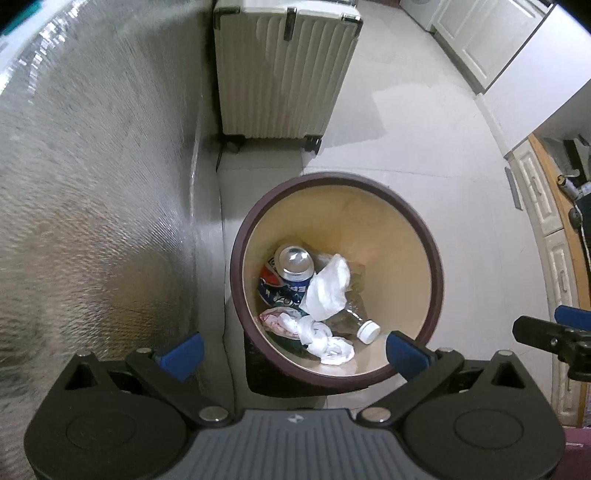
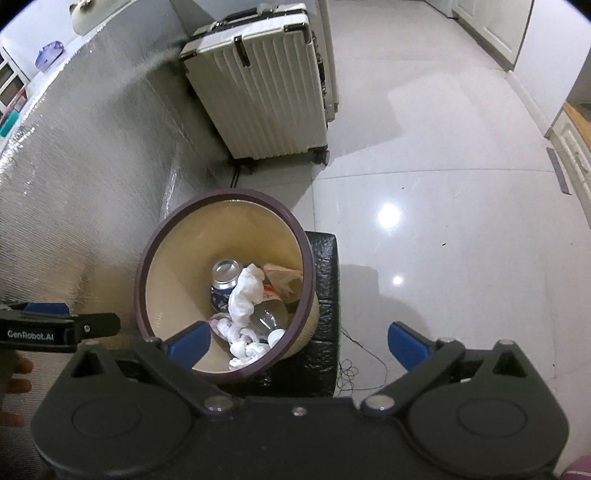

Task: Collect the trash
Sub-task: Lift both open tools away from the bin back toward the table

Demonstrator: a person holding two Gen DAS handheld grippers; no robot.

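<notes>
A home, by the look of it: a glossy tiled floor (image 2: 424, 206), a cream ribbed suitcase (image 2: 266, 92) parked on its wheels by the wall, white panelled cabinet doors (image 1: 476, 33), and a round waste bin (image 1: 369, 206) of household rubbish.
</notes>
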